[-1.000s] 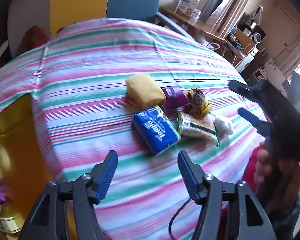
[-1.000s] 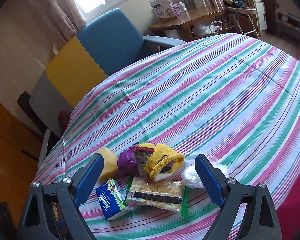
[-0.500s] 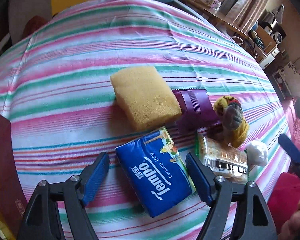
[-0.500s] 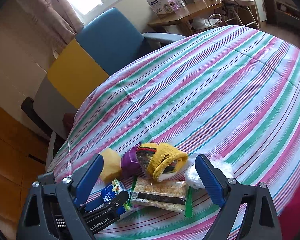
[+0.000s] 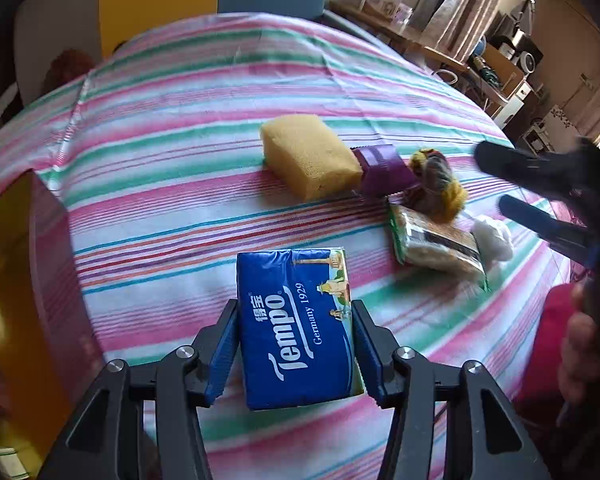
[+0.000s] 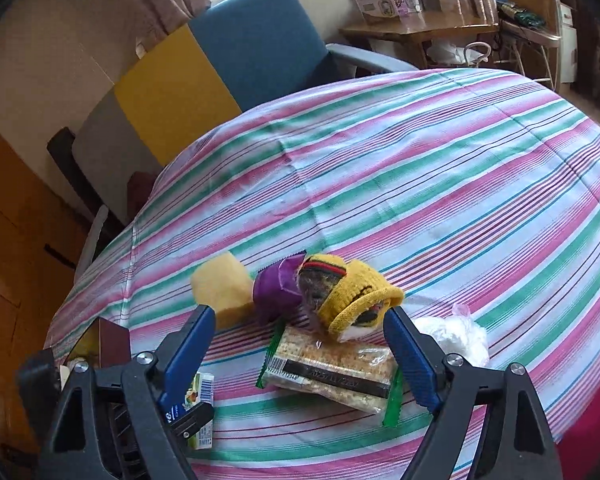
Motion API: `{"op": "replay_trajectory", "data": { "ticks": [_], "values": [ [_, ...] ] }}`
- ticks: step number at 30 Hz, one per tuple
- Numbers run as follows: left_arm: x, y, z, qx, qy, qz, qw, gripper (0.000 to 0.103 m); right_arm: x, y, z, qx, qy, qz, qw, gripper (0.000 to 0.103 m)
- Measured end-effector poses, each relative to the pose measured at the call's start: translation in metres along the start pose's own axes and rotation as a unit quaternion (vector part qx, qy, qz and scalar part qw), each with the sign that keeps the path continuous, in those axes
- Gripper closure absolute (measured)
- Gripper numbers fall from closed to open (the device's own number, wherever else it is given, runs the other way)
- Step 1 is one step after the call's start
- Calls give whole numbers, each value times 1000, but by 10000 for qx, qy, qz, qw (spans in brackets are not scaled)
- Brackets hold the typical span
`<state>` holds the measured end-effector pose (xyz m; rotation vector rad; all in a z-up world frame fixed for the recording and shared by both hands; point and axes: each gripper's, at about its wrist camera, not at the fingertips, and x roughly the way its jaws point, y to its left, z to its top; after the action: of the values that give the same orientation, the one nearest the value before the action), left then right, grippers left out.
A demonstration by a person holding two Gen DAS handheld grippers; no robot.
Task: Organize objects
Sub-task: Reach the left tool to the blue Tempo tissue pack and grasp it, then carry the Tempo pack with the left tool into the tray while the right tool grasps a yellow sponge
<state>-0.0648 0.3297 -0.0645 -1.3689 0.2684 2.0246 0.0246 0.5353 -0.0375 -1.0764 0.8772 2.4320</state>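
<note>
Left hand-held gripper (image 5: 294, 354) closing astride tissue pack (image 5: 298, 326), long axis running straight ahead between pads; right hand-held gripper (image 6: 300, 354) closing, empty, over crackers (image 6: 332, 372).

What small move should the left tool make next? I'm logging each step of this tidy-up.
Probably finish closing, then lift. The left tool straddles the blue Tempo tissue pack, its jaws closing with blue pads at both long sides, and the pack lies apart from the yellow sponge block.

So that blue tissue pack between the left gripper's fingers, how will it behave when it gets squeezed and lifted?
The tissue pack is a soft plastic-wrapped block, so it probably dents slightly as the left gripper closes. It likely weighs little. Its glossy wrap may slip, though its flat sides suit the pads.
</note>
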Motion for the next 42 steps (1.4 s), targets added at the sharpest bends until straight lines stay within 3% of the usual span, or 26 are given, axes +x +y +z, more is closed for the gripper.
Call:
{"op": "replay_trajectory", "data": {
  "ticks": [11, 20, 22, 23, 25, 29, 35, 42],
  "values": [
    [-70, 16, -28, 25, -566, -301, 9979, 49, 42, 75, 7, -1377, 494, -40, 9892, 16],
    [-112, 60, -52, -478, -847, -422, 9944, 49, 125, 120, 19, -2391, 1053, -645, 9631, 17],
    [-123, 74, -60, -649, -940, -350, 9928, 49, 142, 121, 13, -2533, 1293, -917, 9543, 29],
    [-128, 79, -62, -705, -1000, -286, 9921, 49, 147, 122, 9, -2634, 1410, -951, 9496, 49],
    [-140, 94, -71, -844, -1137, -102, 9899, 49, 143, 124, 1, -2808, 1277, -1024, 9457, 50],
    [-159, 132, -89, -1292, -1268, 189, 9833, 49, 128, 126, -23, -3017, 1412, -774, 9397, 51],
    [-184, 189, -133, -2020, -1388, 744, 9666, 49, 102, 124, -68, -3309, 1695, -582, 9265, 51],
    [-202, 233, -186, -2689, -1453, 1048, 9463, 49, 92, 106, -81, -3061, 1567, -376, 9382, 48]
  ]
}}
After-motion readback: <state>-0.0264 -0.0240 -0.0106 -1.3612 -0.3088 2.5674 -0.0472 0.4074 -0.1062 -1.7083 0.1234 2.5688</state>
